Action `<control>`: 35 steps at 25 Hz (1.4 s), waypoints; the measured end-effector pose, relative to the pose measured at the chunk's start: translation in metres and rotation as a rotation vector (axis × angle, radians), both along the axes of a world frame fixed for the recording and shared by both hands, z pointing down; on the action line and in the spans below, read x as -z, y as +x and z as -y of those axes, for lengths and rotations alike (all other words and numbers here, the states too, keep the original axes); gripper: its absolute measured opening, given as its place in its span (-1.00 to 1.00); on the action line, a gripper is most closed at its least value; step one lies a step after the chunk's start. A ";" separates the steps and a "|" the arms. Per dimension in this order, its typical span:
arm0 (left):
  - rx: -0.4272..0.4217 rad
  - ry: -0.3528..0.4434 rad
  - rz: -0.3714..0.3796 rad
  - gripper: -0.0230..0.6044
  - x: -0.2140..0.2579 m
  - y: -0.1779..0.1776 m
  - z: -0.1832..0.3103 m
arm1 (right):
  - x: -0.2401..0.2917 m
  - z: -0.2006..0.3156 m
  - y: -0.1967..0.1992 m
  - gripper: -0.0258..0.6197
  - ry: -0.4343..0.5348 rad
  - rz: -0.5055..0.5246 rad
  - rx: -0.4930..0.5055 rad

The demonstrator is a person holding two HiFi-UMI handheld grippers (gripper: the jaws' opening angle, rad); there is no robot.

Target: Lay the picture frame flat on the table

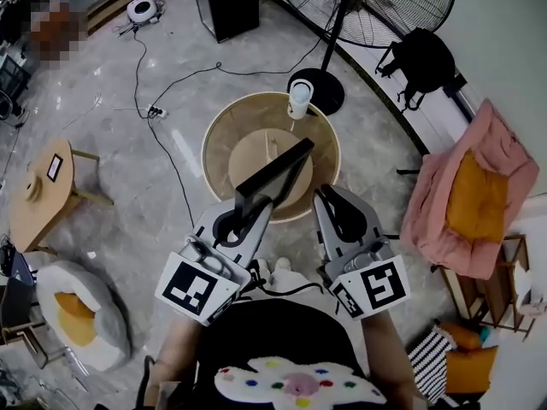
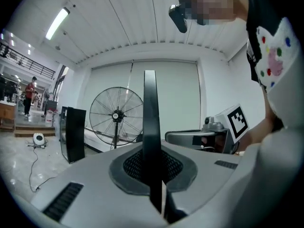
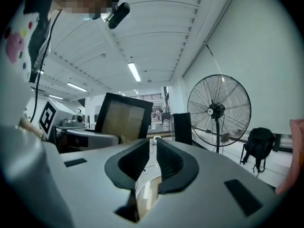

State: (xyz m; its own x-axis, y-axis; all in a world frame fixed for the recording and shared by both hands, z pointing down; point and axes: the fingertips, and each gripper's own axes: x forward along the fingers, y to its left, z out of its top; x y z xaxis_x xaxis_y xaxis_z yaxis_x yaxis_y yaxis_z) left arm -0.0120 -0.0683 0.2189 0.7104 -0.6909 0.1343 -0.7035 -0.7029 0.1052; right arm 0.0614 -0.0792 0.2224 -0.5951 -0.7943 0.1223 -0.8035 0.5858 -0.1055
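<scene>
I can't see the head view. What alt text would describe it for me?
Seen from above, the left gripper clamps a black picture frame by its edge over a round wooden table. The right gripper is beside it, fingers together, holding nothing. A large floor fan stands beyond the table.

A person in a black top, with two grey grippers.
The black top (image 1: 273, 331) has a white cloud-shaped patch (image 1: 299, 384) with small coloured dots and a pink spot in the middle. The left gripper (image 1: 255, 210) and the right gripper (image 1: 332, 199) have smooth grey shells with dark slots (image 3: 242, 197) and curved black pads (image 3: 175, 167). Each one has a white cube at the back with black square marks, the left cube (image 1: 198, 287) and the right cube (image 1: 376, 287). A thin black cable (image 1: 286, 290) runs between them.
</scene>
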 end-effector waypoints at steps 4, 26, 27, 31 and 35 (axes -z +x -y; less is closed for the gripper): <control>-0.047 -0.014 -0.051 -0.85 0.003 0.006 -0.006 | 0.003 -0.005 -0.005 -0.59 -0.001 0.056 0.056; -0.172 -0.076 -0.127 -0.85 0.004 0.017 -0.013 | 0.001 -0.010 -0.013 -0.64 -0.052 0.203 0.132; -0.166 -0.075 -0.122 -0.85 0.003 0.017 -0.013 | 0.001 -0.010 -0.012 -0.65 -0.057 0.207 0.124; -0.142 -0.065 -0.107 -0.85 0.003 0.019 -0.012 | 0.001 -0.008 -0.009 -0.65 -0.075 0.228 0.087; -0.114 -0.065 -0.091 -0.83 0.002 0.022 -0.007 | 0.000 -0.005 -0.006 -0.65 -0.083 0.231 0.048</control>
